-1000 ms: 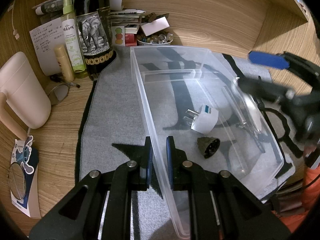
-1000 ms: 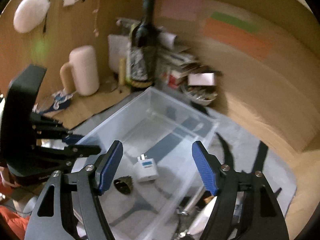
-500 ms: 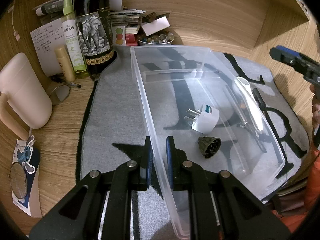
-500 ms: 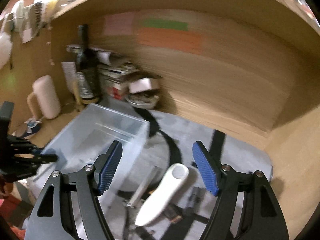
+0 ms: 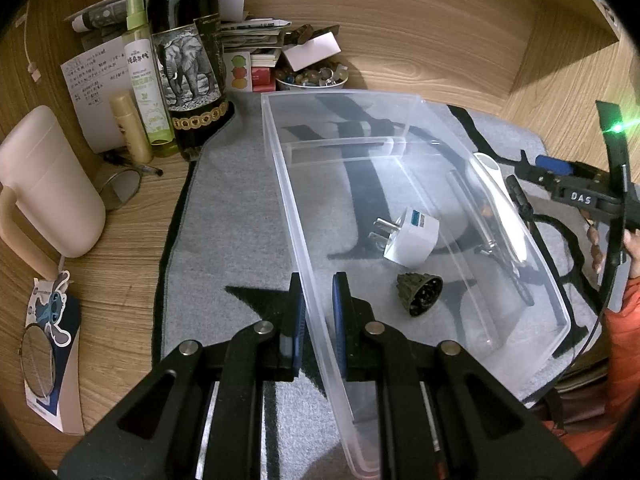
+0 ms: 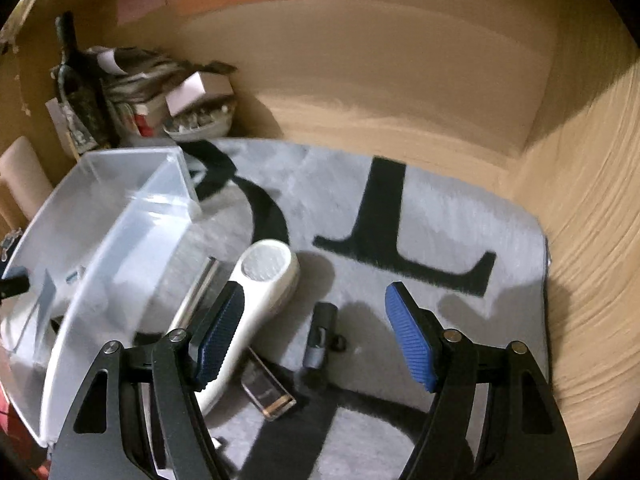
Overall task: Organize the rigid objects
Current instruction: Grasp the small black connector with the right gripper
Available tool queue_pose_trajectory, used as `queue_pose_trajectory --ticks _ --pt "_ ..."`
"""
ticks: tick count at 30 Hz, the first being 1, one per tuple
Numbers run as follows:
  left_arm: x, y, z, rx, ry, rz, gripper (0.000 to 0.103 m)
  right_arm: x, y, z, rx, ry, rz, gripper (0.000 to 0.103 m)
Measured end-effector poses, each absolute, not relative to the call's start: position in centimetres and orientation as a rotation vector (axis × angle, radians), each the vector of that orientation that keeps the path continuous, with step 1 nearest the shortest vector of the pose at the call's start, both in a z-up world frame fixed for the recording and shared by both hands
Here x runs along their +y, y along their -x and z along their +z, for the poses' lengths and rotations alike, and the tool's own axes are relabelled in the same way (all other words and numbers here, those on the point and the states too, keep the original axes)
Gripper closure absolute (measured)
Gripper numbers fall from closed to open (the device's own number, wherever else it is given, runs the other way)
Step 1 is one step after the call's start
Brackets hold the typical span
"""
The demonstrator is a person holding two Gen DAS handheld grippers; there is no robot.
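Our left gripper is pinched tight on the near wall of the clear plastic box. One blue pad is outside the wall and one is inside.

Inside the box, at about one o'clock from that gripper, we see a white plug lying on its side with its metal prongs pointing left. Just below the plug sits a small dark ridged cap. The box rests on a gray mat with big black letters.

At eleven o'clock, past the mat, stands a dark bottle with an elephant on its label. A green spray bottle is just beside it, and a pale pink jug is at ten o'clock.

Our right gripper has its blue pads wide apart with nothing pinched between them. It hangs over the mat, outside the box. Under it lies a small black tube-shaped thing. At eleven o'clock from it is a long white tool with a round end, partly behind the left pad. A small clear block lies at seven o'clock. A shiny metal rod lies between the white tool and the box.
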State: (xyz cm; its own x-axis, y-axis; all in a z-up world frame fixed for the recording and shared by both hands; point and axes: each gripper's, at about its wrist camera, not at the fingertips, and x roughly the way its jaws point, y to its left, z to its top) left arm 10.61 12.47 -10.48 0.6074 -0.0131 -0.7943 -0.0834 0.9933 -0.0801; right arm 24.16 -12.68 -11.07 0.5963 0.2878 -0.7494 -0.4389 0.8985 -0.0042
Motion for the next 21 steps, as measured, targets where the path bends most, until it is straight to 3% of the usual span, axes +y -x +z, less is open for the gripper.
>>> queue_pose_trajectory --ticks 9,17,21 --pt "12.5 -10.6 -10.5 0.917 0.112 0.040 0.090 -13.4 -25.4 -14.3 0.930 0.186 0.411 0.035" --pt "12.5 -10.7 -10.5 0.918 0.114 0.040 0.090 -13.3 -25.4 -14.9 0.953 0.181 0.450 0.072" --pt "12.5 -10.6 -10.5 0.919 0.116 0.039 0.090 -13.0 -25.1 -14.8 0.943 0.191 0.464 0.079"
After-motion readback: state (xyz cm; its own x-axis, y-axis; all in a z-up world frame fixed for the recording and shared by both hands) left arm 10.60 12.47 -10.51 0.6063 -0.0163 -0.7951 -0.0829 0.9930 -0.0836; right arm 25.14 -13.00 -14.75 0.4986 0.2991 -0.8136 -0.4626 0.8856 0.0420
